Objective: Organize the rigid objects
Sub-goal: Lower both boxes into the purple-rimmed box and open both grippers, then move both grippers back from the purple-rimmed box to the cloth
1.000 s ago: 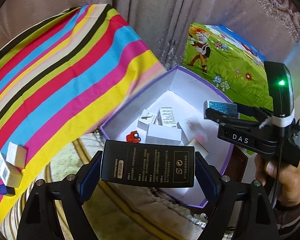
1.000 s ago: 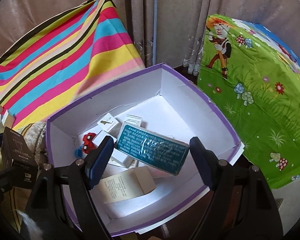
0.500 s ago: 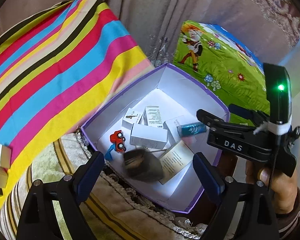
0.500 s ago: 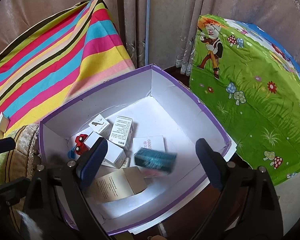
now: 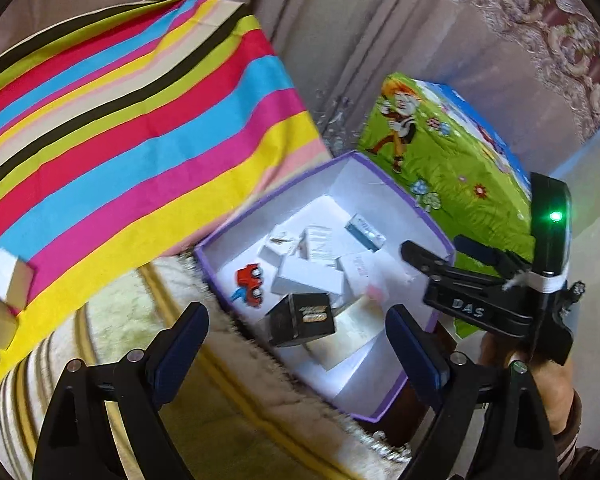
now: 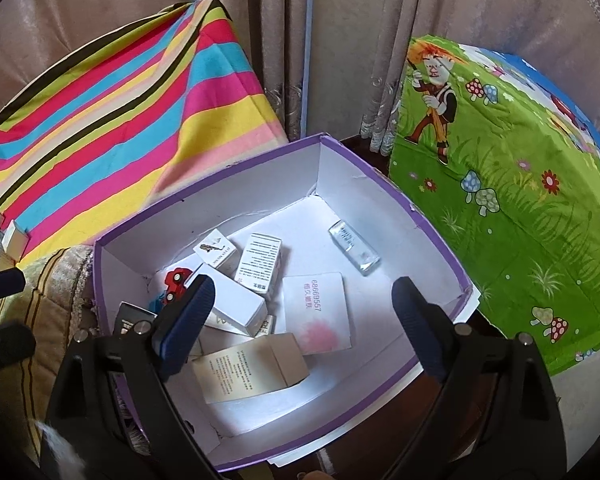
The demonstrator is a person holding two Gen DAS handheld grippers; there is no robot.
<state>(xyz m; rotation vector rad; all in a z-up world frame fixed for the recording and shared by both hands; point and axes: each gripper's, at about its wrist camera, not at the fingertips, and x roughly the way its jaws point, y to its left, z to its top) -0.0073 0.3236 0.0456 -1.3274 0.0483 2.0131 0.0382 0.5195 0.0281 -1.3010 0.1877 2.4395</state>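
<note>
A purple-rimmed white box holds several small cartons and a red toy car. A black carton lies at its near left corner, below my left gripper, which is open and holds nothing. In the right wrist view the same black carton is half hidden behind a finger. A teal carton lies flat at the box's far right. My right gripper hangs open over the box with nothing between its pads. From the left wrist view, the right gripper hovers over the box's right rim.
A striped cloth covers the surface on the left, with small white cartons on it. A green cartoon cloth drapes the surface on the right. Curtains hang behind. A striped rug lies below the box.
Both grippers opened. The black carton dropped from the left one and the teal carton from the right one, both into the purple box. The left view rolled and shifted.
</note>
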